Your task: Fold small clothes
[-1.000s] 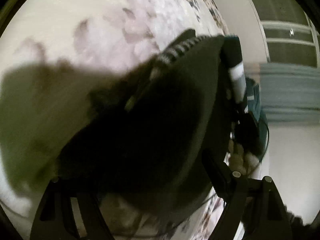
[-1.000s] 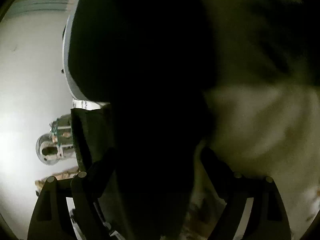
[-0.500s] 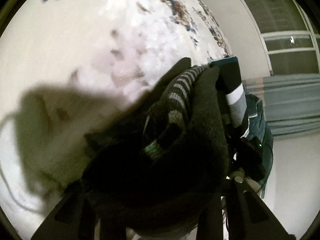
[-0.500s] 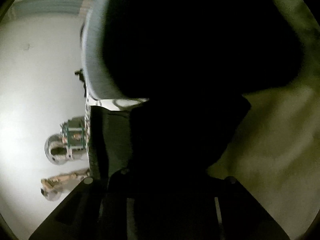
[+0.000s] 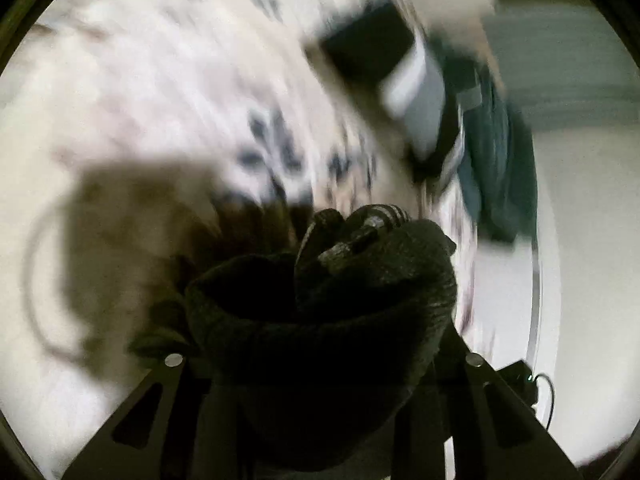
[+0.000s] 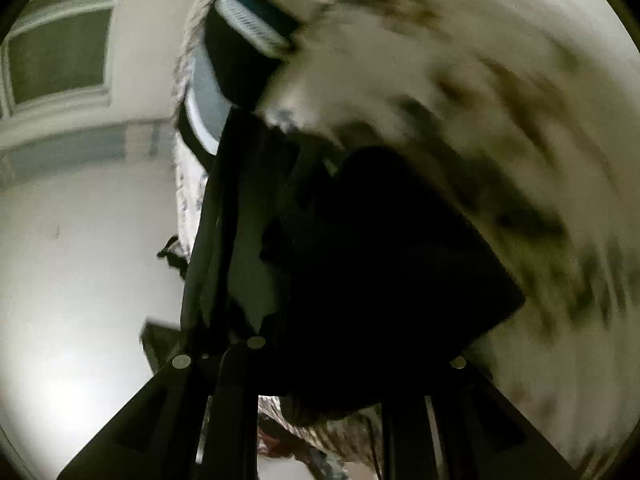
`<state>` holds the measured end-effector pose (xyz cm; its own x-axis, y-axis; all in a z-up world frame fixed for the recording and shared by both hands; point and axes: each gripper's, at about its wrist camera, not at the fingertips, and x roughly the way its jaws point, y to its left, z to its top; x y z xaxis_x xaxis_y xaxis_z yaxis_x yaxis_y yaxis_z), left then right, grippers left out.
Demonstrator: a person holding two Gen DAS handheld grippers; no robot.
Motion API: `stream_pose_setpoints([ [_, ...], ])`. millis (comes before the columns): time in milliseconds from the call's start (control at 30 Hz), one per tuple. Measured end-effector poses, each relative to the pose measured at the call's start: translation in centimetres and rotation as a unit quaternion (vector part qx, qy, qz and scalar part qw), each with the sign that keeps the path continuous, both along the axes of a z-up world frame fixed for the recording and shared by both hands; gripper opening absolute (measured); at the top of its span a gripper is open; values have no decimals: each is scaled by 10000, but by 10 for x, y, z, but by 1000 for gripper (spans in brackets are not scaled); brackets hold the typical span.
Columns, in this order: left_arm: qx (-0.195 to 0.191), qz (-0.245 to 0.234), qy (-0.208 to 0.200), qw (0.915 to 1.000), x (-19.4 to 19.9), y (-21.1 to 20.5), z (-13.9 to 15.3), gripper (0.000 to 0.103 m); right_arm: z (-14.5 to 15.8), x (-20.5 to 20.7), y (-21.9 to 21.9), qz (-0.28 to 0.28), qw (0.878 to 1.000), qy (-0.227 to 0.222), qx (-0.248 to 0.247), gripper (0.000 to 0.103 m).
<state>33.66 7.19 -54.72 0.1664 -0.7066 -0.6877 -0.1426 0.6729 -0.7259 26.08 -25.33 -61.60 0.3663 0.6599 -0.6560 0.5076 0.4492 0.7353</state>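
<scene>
**Dark knit bundle gripped at both ends, lifted over the bedspread**

Nearest the left wrist camera, the left gripper (image 5: 320, 364) has its jaws drawn narrow and pinched on a dark knit garment (image 5: 320, 312), bunched into a thick roll with a striped cuff (image 5: 380, 216) poking out on top. In the right wrist view, the right gripper (image 6: 320, 364) is closing, its jaws narrow with a black mass of the same dark cloth (image 6: 392, 264) filling the gap between them; the pads look to be pressing on it, though the cloth is too dark to see the contact itself.

Beyond the bundle lies the floral bedspread (image 5: 168, 92), heavily smeared by motion. Farther off, at the bed's edge, sits a stack of folded clothes (image 5: 424, 100) in dark, grey and teal, then the pale wall.

The step in hand looks like gathering a small piece up for its fold or carrying it toward the stack. Next calls for steady, matched travel of both hands so the roll does not unravel.

Against a second ago, both jaws have gone from wide to narrow, and the garment no longer covers the lenses
</scene>
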Motion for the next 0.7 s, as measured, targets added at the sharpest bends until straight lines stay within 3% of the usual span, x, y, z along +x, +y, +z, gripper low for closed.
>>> stream_pose_setpoints([
  [67, 101, -270, 501, 9983, -3, -12, -32, 31, -21, -29, -3, -128, 9992, 377, 42, 20],
  [100, 39, -181, 542, 9984, -3, -10, -41, 34, -32, -37, -8, -203, 9986, 496, 47, 20],
  [200, -282, 229, 567, 9977, -7, 0, -43, 44, -63, -44, -13, -346, 9945, 958, 224, 30],
  [267, -191, 358, 424, 9983, -13, 3, -32, 55, -66, -39, -21, -63, 9930, 1151, 243, 35],
  [300, -189, 438, 323, 9983, -20, 6, -26, 55, -62, -37, -22, 168, 9928, 1169, 198, 37],
  [367, -126, 683, 158, 9975, -36, 14, -10, 60, -50, -35, -20, 633, 9888, 1350, -59, 55],
  [400, 0, 766, 106, 9970, -41, 17, -5, 62, -42, -37, -22, 786, 9868, 1412, -124, 56],
  [467, 306, 995, -35, 9946, -59, 24, 9, 70, -26, -37, -22, 1095, 9811, 1579, -233, 57],
  [567, 534, 1317, -23, 9899, -83, 35, 12, 71, 11, -24, -17, 1580, 9704, 1739, -563, 57],
  [700, 682, 1468, 59, 9868, -92, 37, -4, 71, 63, 32, 13, 2527, 9523, 1250, -1167, 57],
])
